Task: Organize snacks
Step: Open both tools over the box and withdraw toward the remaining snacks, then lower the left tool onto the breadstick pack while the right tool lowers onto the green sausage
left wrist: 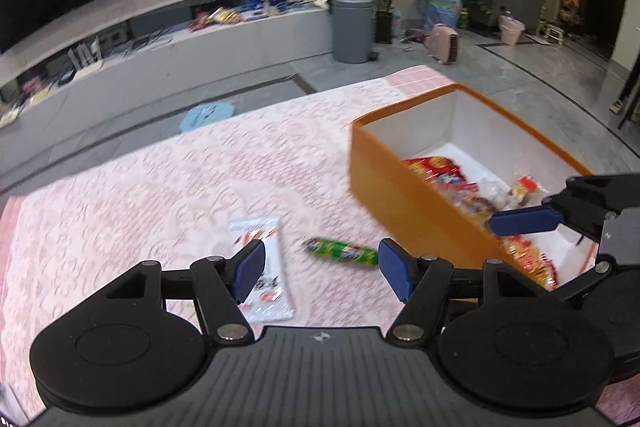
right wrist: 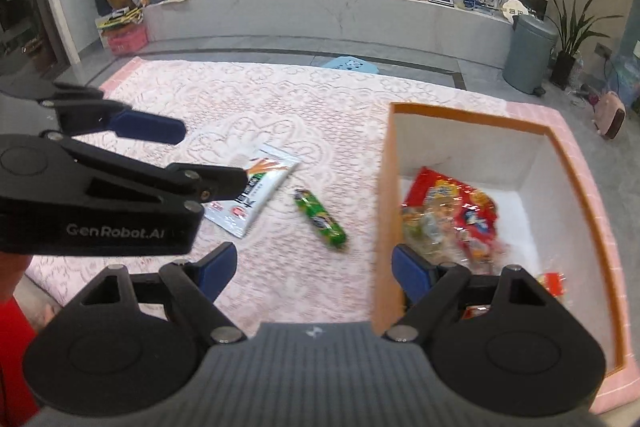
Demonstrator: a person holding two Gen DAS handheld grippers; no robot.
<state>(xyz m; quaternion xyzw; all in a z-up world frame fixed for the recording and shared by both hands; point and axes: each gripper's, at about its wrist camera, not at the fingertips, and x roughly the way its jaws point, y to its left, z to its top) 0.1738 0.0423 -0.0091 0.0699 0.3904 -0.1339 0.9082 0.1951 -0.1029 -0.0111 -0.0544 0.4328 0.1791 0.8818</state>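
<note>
Between the spread fingers of the left claw (left wrist: 318,269), on the pink lace-covered tabletop (left wrist: 160,187): green candy roll (left wrist: 340,251) lying flat, its near end just beside the right pad. White snack packet (left wrist: 262,269) partly under the left finger, flat on the cloth. Nothing pinched.

Ahead-right of the left claw: orange box (left wrist: 404,195), white inside, several red and clear snack bags (left wrist: 444,173) heaped in it. Right claw (left wrist: 524,221) seen side-on over the box; only one blue pad visible from here, so spread not readable in this view.

Right wrist view settles it: right claw (right wrist: 314,271) wide apart, empty, left finger over bare cloth, right finger over the box's near corner (right wrist: 382,227). Box interior visible nearly top-down here, with snack bags (right wrist: 460,211) against the near-left wall and far floor bare white. Candy roll (right wrist: 320,219) ahead between the fingers, white packet (right wrist: 256,195) ahead-left.

Left claw (right wrist: 200,155) enters from the left, above the packet; upper blue pad and lower black finger clearly parted.

Motion blur in both views.
</note>
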